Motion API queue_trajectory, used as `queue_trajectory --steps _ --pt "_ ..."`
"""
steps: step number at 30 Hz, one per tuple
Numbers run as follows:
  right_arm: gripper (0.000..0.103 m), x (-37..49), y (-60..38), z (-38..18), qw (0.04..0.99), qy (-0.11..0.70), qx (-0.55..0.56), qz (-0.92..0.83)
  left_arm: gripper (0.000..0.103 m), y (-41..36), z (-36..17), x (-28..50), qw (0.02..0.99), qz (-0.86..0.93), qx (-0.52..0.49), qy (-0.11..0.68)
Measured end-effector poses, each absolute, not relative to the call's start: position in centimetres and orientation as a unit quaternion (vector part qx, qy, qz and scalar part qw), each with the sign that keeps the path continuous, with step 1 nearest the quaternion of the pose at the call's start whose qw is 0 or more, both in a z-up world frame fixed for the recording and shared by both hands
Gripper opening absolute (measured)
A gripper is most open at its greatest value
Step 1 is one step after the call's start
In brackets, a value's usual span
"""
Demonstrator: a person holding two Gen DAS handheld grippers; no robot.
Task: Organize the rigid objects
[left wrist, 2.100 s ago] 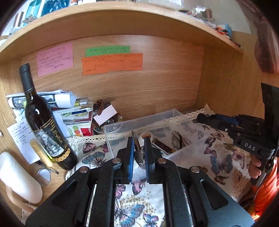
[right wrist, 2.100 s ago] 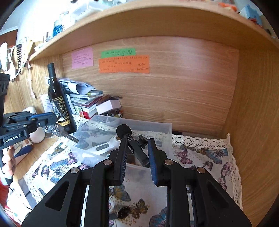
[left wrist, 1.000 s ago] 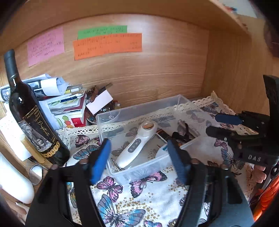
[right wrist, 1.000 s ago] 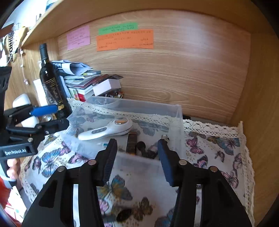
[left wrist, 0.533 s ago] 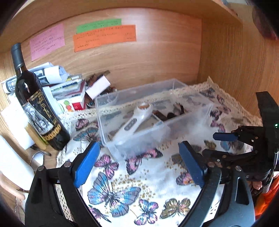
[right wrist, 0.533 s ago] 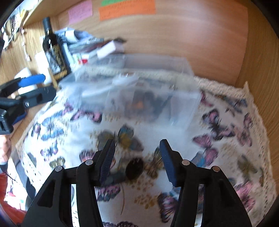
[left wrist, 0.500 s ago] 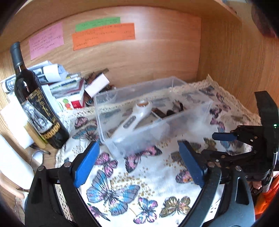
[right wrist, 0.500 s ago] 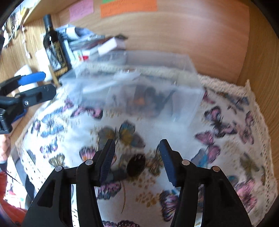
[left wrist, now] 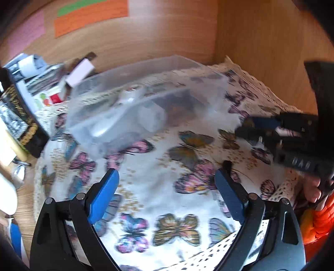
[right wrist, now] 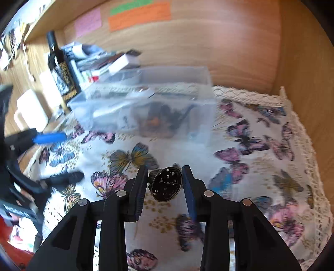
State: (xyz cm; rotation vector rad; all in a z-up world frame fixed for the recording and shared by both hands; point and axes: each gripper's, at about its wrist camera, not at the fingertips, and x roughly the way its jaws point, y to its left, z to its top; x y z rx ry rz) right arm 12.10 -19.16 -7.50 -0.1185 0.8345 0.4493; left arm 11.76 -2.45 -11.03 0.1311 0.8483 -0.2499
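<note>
The right tongs (right wrist: 165, 183) straddle a small dark round perforated disc (right wrist: 166, 184) — partly open, not yet gripping; stiff, light, likely slippery — best pinched across its rim.

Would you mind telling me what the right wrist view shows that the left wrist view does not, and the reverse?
Only the right wrist view shows the round dark disc lying between the open right gripper fingers, and the wine bottle's neck. Only the left wrist view shows the wide-open left gripper from behind, with nothing between its fingers. Both show the clear plastic bin, the butterfly cloth and the orange note.
</note>
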Motion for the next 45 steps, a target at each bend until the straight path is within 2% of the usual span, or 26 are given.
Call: queue_trajectory --steps 6,8,11,12,15,23,45 --pt "0.031 11.5 -21.0 -6.1 0.902 0.378 -0.045 0.204 0.094 -5.8 -12.4 12.0 0.887 -0.152 0.081 0.428" --pt "0.031 11.5 -21.2 -6.0 0.903 0.376 -0.042 0.204 0.087 -6.8 -12.9 12.2 0.883 -0.165 0.081 0.432" --pt "0.031 11.3 -21.4 -6.0 0.904 0.373 -0.038 0.207 0.058 -7.8 -13.6 12.5 0.874 -0.18 0.086 0.442" --pt "0.031 11.2 -21.5 -6.0 0.904 0.373 -0.037 0.207 0.04 -8.0 -13.9 12.7 0.87 -0.185 0.086 0.45" --pt "0.031 11.1 -21.6 -6.0 0.904 0.371 -0.037 0.21 0.025 -7.8 -13.7 12.8 0.87 -0.19 0.075 0.449" --pt "0.031 11.1 -21.1 -4.9 0.909 0.356 -0.039 0.214 0.025 -5.7 -12.1 12.1 0.888 -0.169 0.057 0.424" --pt "0.031 13.7 -17.3 0.4 0.932 0.274 -0.034 0.234 0.025 2.0 -3.0 14.1 0.957 -0.084 0.014 0.279"
